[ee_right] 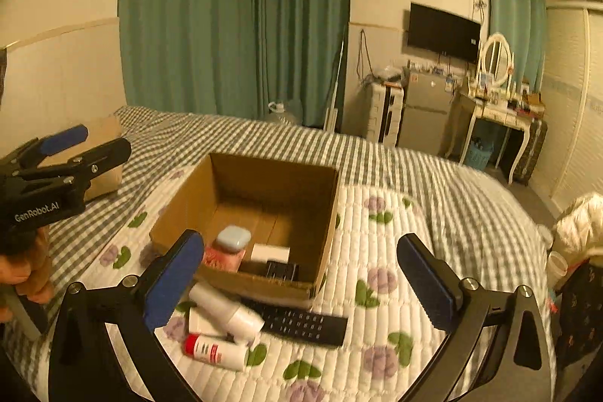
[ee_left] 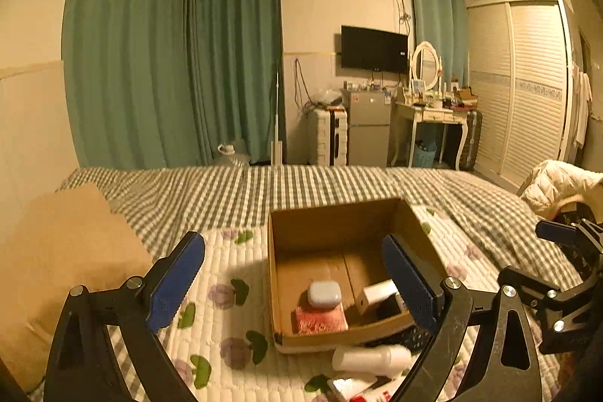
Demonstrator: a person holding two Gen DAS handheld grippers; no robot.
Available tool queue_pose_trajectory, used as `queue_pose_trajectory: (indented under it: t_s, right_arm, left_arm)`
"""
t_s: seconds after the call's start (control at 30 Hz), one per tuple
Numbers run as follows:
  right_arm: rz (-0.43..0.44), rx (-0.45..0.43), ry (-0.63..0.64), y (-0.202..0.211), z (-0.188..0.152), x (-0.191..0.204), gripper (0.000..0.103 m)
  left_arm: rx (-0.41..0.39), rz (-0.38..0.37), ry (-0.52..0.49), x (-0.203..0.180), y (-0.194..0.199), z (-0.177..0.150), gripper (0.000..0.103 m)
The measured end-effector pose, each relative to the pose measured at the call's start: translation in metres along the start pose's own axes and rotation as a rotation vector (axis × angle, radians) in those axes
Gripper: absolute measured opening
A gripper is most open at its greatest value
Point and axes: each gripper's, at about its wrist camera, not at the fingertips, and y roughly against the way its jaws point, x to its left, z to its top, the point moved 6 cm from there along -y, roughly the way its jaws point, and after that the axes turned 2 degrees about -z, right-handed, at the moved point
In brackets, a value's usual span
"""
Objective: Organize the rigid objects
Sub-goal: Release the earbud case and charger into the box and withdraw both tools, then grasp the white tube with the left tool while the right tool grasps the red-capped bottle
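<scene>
We keep both grippers, left gripper (ee_left: 294, 285) and right gripper (ee_right: 301, 285), wide open and empty near the brown cardboard box (ee_right: 264, 176).

Left wrist view: low over quilted floral bedspread (ee_left: 226, 262), facing open brown cardboard box (ee_left: 331, 221) straight on, close. Right wrist view: higher, further right, box (ee_right: 264, 176) seen cornerwise. Both share box, green curtains (ee_left: 169, 55), black wall television (ee_right: 443, 32).
</scene>
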Motion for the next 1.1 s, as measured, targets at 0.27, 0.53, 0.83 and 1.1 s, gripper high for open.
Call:
queue_pose_trajectory:
  t_s: [0.27, 0.53, 0.83, 1.1]
  right_arm:
    - [-0.026, 0.113, -0.034, -0.021, -0.041, 0.002, 0.103]
    - [0.035, 0.191, 0.021, -0.040, -0.085, 0.031, 0.103]
    - [0.097, 0.287, -0.039, -0.072, -0.162, 0.074, 0.103]
    - [0.114, 0.367, -0.078, -0.106, -0.176, 0.091, 0.103]
  left_arm:
    - [0.039, -0.026, -0.025, 0.008, -0.002, -0.027, 0.097]
    - [0.104, -0.075, -0.081, 0.005, -0.015, -0.065, 0.097]
    - [0.244, -0.121, -0.032, 0.014, -0.042, -0.128, 0.097]
    - [0.315, -0.165, -0.066, 0.013, -0.060, -0.163, 0.096]
